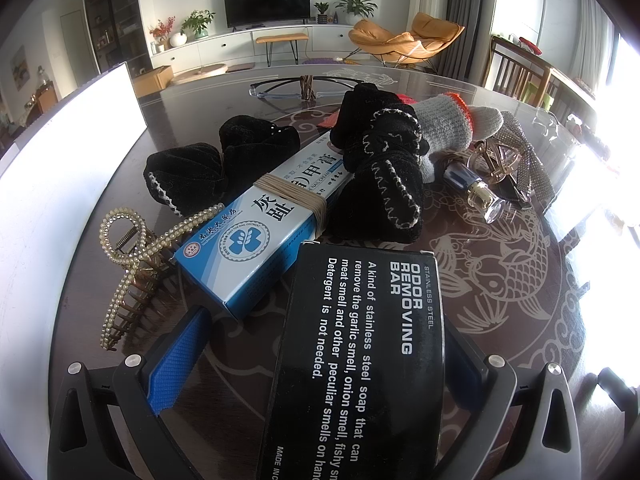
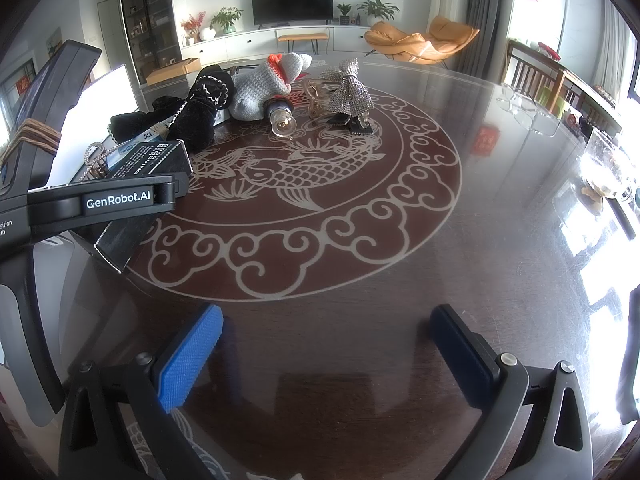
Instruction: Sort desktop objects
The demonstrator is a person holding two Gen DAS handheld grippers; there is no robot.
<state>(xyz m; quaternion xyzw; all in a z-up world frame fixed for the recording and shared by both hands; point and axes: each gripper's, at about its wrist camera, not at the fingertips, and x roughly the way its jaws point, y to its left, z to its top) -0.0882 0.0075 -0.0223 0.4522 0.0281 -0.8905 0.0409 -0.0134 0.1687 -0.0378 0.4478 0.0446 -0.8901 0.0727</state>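
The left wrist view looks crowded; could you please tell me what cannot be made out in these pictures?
- Black box: its near end is cut off by the bottom edge in the left wrist view; whether the jaws grip it is unclear.
- Blue-and-white box: its far end is hidden under the black glove.
- Grey glove: partly covered by the black glove.
- Right side of the table: washed out by window glare in both views.

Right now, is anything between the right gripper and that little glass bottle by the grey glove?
Nothing visible. The right gripper is open over bare table, and the stretch across the fish pattern to the glass bottle is free. The left gripper, with the black box, sits off to the left of that line.
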